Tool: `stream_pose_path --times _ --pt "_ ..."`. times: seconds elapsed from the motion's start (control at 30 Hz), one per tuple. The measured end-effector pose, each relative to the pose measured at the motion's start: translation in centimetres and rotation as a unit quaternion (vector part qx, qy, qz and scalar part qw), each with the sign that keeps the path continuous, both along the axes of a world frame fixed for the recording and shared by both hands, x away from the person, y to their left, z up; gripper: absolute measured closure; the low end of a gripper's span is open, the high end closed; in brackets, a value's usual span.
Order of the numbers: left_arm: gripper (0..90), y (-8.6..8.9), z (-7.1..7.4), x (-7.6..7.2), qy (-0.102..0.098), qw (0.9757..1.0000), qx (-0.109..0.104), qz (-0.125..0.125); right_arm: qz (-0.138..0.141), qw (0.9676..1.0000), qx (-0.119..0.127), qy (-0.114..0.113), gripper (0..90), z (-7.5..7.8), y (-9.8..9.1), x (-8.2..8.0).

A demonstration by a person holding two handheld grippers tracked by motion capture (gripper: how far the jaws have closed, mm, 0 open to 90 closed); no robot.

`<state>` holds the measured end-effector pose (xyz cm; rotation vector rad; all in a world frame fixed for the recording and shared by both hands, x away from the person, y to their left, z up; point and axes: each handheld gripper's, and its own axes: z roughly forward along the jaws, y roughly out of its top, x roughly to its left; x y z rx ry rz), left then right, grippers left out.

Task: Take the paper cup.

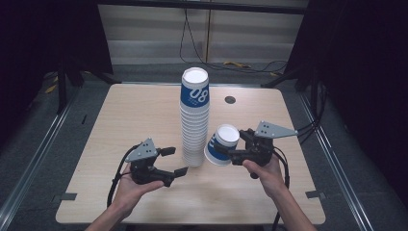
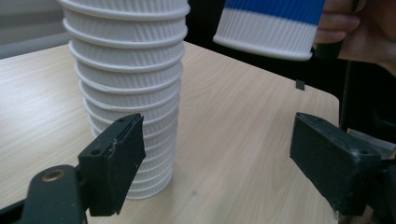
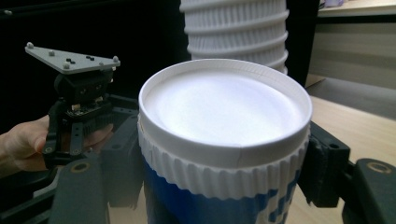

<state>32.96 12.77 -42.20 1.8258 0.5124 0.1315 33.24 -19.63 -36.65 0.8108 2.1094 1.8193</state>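
Beside the tall stack of cups [image 1: 194,120], the right gripper [image 1: 234,150] clamps one upside-down blue cup [image 1: 221,144] above the table [image 1: 134,115]; the left gripper [image 1: 174,161] stands wide open, empty. A careless swing could topple the stack.

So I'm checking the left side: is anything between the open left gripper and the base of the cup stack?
Nothing visible. The left gripper faces the foot of the cup stack across bare table; the right gripper holds its single cup on the stack's far side.
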Motion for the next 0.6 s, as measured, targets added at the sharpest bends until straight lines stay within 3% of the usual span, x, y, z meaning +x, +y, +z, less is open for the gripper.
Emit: stream_pose_path --times 0.2,0.3,0.5,0.6 --pt "15.9 -0.4 -0.5 -0.5 0.002 1.0000 -0.004 -0.007 0.026 0.9996 0.007 0.006 28.8 -1.9 1.0 -0.1" --pt "15.8 -0.4 -0.5 -0.3 0.011 0.9997 -0.018 -0.011 0.043 0.9990 0.005 0.008 28.9 -2.9 2.0 -0.2" --pt "15.9 -0.6 -0.8 -0.5 0.014 0.9993 -0.024 -0.026 0.048 0.9988 0.006 0.011 28.9 -3.5 2.5 -0.2" --pt "15.7 -0.7 -0.9 -0.5 0.015 0.9988 -0.035 -0.031 0.052 0.9983 0.021 0.015 28.9 -3.7 2.6 -0.1"
